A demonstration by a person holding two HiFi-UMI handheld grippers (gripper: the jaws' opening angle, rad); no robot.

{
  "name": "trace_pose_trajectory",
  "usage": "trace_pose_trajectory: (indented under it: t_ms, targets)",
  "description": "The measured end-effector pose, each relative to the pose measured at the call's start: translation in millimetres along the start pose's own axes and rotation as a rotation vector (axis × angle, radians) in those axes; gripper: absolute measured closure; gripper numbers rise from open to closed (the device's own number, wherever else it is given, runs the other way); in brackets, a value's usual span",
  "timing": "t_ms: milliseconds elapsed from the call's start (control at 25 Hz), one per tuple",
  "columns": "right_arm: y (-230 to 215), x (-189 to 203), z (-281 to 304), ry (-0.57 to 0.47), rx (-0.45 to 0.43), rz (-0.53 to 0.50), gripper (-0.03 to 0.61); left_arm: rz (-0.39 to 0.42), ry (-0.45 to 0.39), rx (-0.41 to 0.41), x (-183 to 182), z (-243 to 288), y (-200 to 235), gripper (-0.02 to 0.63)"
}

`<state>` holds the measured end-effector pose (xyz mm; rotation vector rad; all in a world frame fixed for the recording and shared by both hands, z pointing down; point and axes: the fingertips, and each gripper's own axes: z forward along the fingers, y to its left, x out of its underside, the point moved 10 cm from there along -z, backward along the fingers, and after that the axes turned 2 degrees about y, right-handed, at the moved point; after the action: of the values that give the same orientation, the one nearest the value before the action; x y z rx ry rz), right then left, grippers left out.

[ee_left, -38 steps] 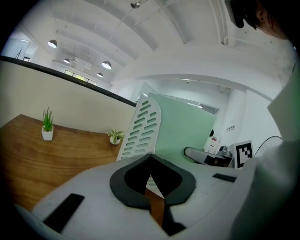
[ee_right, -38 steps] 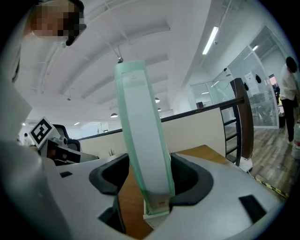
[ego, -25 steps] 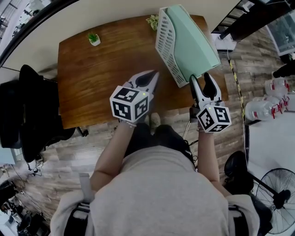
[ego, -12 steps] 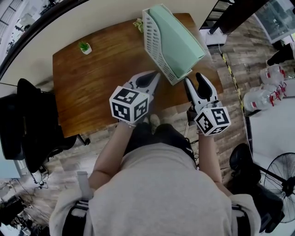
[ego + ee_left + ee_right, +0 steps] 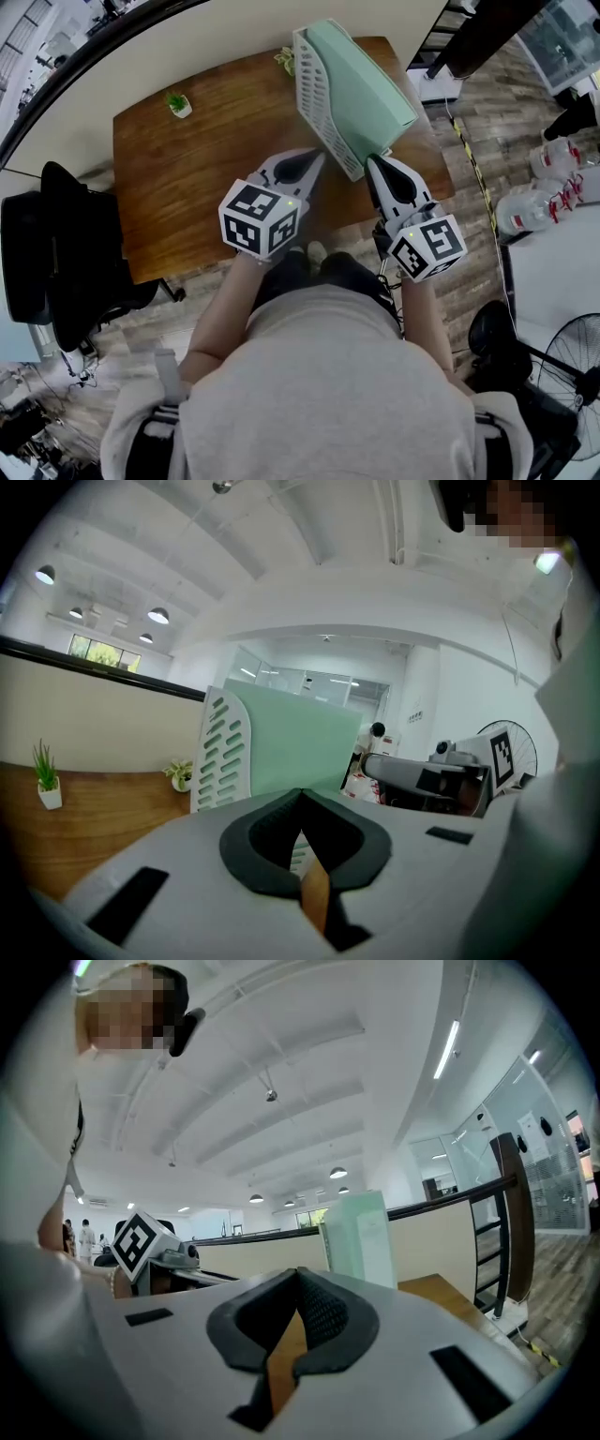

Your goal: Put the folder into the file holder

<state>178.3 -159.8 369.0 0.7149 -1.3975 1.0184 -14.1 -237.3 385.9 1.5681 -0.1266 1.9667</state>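
- The mint-green folder (image 5: 364, 80) already stands inside the white slotted file holder (image 5: 317, 89), at the far right of the wooden table (image 5: 197, 173). I judge the insertion itself done, so this is the release and check step.
- My right gripper (image 5: 375, 161) has its jaws pressed together with nothing between them. It points at the near end of the file holder, just beside it. In the right gripper view the folder sits beyond the jaws, so I read it as not touching.
- My left gripper (image 5: 317, 157) is likewise closed and empty. It hovers over the table just left of the file holder.
- Next, as I see it, both grippers should back straight off toward me. If the folder is not fully home, a light nudge on its near edge with the closed right jaws would do.
- The risk I see is clipping the holder's near corner, because it stands close to the table's right edge.
- Two small potted plants share the table, one at the far left (image 5: 177, 103) and one behind the file holder (image 5: 285, 60), both well clear of my path.
- A black chair (image 5: 66, 253) sits left of the table, and a floor fan (image 5: 570, 370) and bottles (image 5: 539, 211) are to the right. None of them obstructs.
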Motion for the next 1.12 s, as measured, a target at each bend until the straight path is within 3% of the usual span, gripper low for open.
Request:
trace_pose_trajectory:
  t_ms: [640, 1120]
  targets:
    - [19, -7, 64, 0.016, -0.227, -0.001, 0.569, -0.040, -0.052, -0.142, -6, -27, 24, 0.603]
    - [25, -2, 83, 0.030, -0.268, 0.016, 0.569, -0.082, -0.047, -0.165, 6, -34, 31, 0.603]
